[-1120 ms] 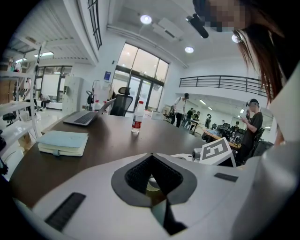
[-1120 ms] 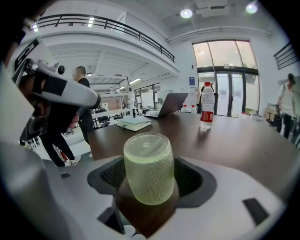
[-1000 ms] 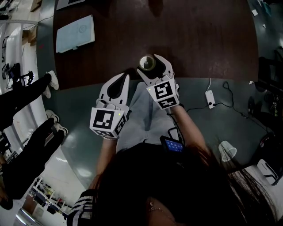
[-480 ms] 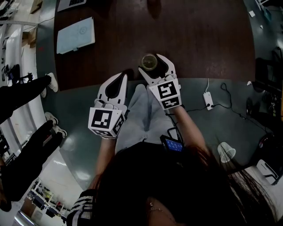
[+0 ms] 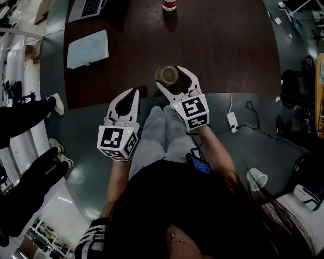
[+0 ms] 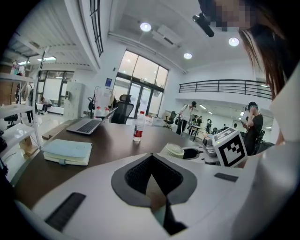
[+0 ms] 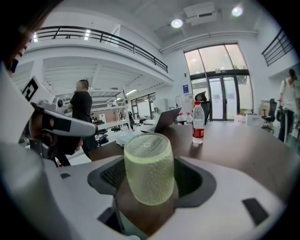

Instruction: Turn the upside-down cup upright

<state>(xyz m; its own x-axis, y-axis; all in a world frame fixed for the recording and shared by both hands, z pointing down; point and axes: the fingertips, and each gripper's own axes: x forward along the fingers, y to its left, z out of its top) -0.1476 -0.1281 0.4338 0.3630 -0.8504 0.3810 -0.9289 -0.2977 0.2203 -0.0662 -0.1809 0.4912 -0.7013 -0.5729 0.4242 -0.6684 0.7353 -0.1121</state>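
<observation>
Here, right gripper pinching pale green cup base-up over table's near edge, left gripper pressed together beside that edge, bottle's red label unreadable

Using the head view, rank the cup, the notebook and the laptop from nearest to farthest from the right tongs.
1. Cup: gripped between the right tongs, by the near edge of the table.
2. Notebook: flat on the table, off to the left.
3. Laptop: beyond the notebook, at the view's top left.
</observation>
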